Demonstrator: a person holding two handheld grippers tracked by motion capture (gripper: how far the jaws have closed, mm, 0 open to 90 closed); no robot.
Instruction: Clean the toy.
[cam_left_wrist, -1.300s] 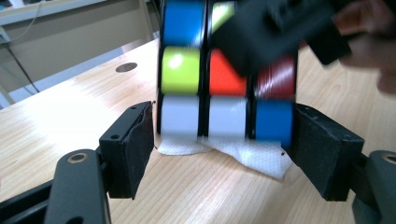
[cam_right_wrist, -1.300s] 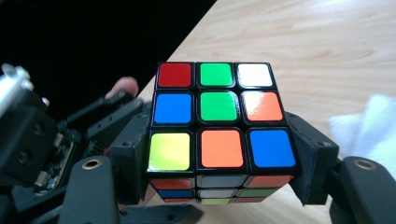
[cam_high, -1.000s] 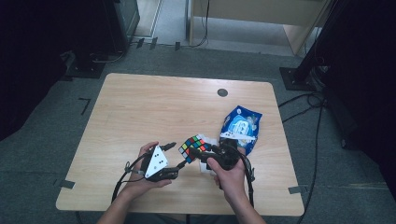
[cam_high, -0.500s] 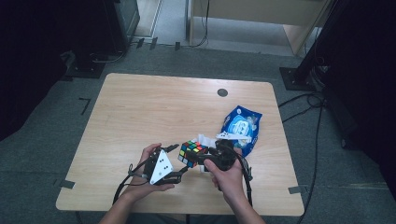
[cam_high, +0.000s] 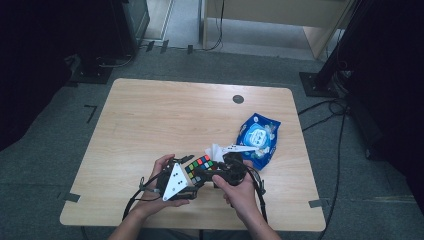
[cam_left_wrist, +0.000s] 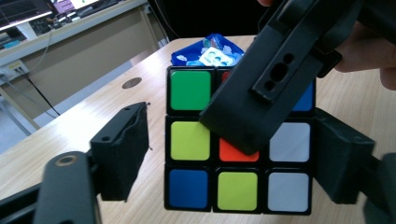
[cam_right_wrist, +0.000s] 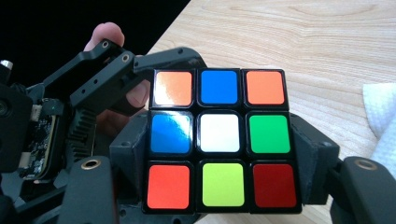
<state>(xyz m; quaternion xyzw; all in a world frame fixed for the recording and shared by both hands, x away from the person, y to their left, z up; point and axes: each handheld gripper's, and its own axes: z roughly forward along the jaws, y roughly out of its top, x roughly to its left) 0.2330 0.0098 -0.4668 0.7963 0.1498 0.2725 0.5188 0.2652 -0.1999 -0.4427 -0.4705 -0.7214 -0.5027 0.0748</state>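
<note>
Right gripper (cam_right_wrist: 219, 186): it is held in the person's right hand (cam_high: 240, 190) at the near edge of the table; its two black jaws are seen pressed flat against the left and right sides of the cube in the right gripper view, so it is clamped on the cube.
Left gripper (cam_left_wrist: 233, 158): it is held in the person's left hand (cam_high: 155, 192), with its grey three-cornered plate turned up; its jaws have just been opening; the cube is seen between them in the left gripper view, with a gap at the left jaw, so the pads are not pressed on it.
Cube (cam_high: 200, 165): a colour-tiled puzzle cube is carried between the two grippers, just above the near middle of the table; a white centre tile is faced toward the right gripper's camera.
Table (cam_high: 165, 115): a light wooden top, with a small dark round disc (cam_high: 238, 99) set near its far edge.
White tissue (cam_high: 216, 151): it is laid just beyond the cube, touching the blue pack.
Blue pack (cam_high: 260, 137): a pack of wipes is laid to the right of the middle, farther off than the grippers.
</note>
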